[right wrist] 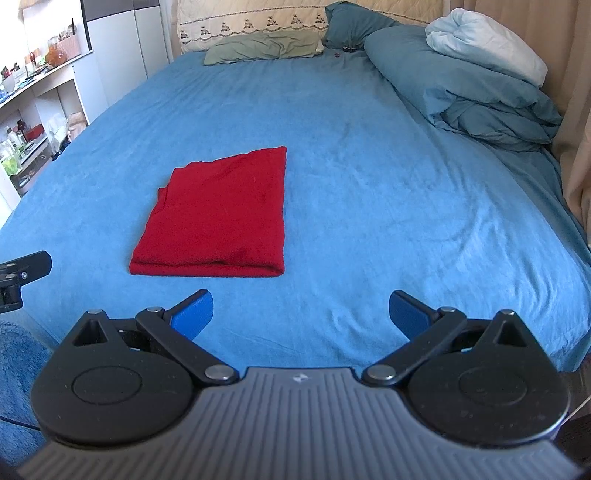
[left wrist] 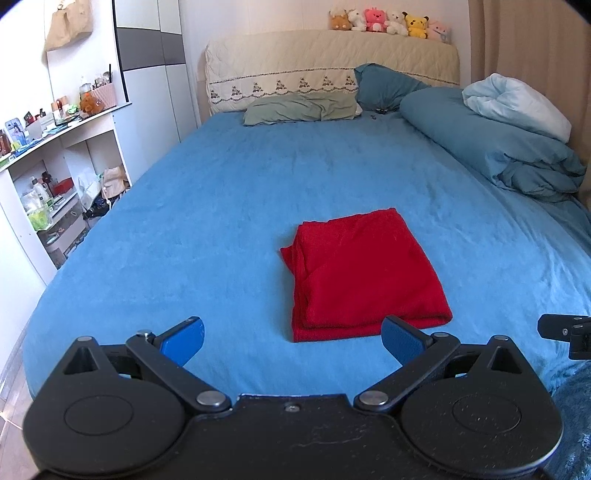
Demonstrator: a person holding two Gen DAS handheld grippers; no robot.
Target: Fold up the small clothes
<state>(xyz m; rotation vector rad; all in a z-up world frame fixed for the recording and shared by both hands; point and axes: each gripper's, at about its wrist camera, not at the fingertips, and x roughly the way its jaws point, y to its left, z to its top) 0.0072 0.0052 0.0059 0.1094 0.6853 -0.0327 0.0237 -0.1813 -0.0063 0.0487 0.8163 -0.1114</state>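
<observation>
Black linkages and blue pads fill the bottom of both wrist views, hiding the near edge of the bed. The left claw (left wrist: pixel 291 341) stands wide open with nothing between its pads, and the right claw (right wrist: pixel 301 314) is spread just as wide and equally empty. A black piece of the right tool juts in at the right edge of the left view, cut off by the frame, and a like piece of the left tool shows at the left edge of the right view.

Just beyond the left claw's pads, the red garment (left wrist: pixel 364 273) lies folded into a flat rectangle on the blue bedsheet (left wrist: pixel 221 206), layered edges showing along its near and left sides. In the right wrist view the same garment (right wrist: pixel 218 218) sits ahead and to the left.

Farther back, a green pillow (left wrist: pixel 301 109) rests against the quilted cream headboard (left wrist: pixel 332 62). A heaped teal duvet (left wrist: pixel 491 144) with a pale blue bundle (left wrist: pixel 517 101) on top runs along the right side by a beige curtain (left wrist: pixel 532 40). Plush toys (left wrist: pixel 388 22) line the headboard top. White shelves (left wrist: pixel 62 162) at left hold small clutter too fine to make out.
</observation>
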